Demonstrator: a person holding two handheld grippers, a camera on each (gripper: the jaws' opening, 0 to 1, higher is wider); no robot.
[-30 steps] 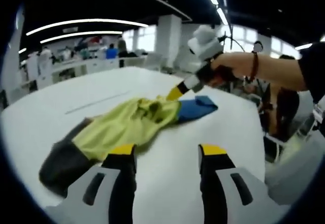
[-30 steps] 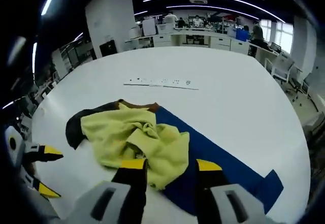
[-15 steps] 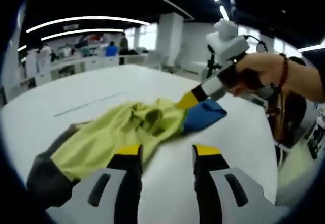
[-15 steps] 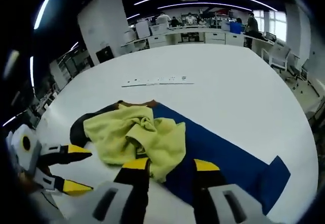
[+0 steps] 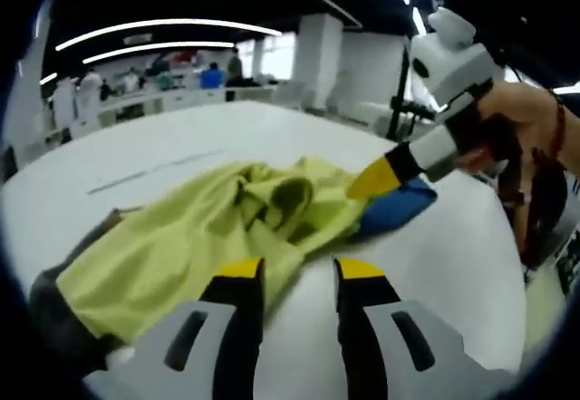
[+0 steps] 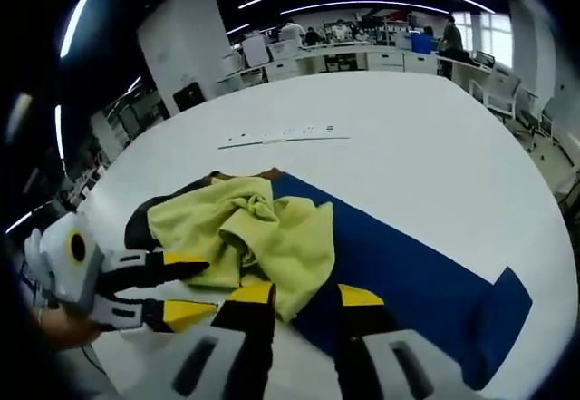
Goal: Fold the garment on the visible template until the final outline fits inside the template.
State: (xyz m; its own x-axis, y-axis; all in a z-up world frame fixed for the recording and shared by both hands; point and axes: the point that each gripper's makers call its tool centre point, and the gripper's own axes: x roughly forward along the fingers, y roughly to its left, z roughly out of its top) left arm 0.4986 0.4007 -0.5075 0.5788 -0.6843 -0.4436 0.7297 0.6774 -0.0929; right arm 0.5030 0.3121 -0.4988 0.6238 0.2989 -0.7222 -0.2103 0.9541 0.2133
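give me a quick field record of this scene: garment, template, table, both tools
garment: yellow-green garment with dark trim, crumpled, unfolded
template: blue template, flat on the table, partly under the garment
table: white table
left tool: left tool open, jaws at the garment's near edge
right tool: right tool open, over the garment's edge where it meets the template
task state: folding not yet done

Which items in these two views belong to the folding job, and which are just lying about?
Job:
- yellow-green garment, crumpled, with dark trim
- blue template partly under it
- left gripper, jaws apart at the garment's edge
- right gripper, jaws apart near the garment's edge

Lying about:
- thin strip farther along the white table
- desks and people in the background
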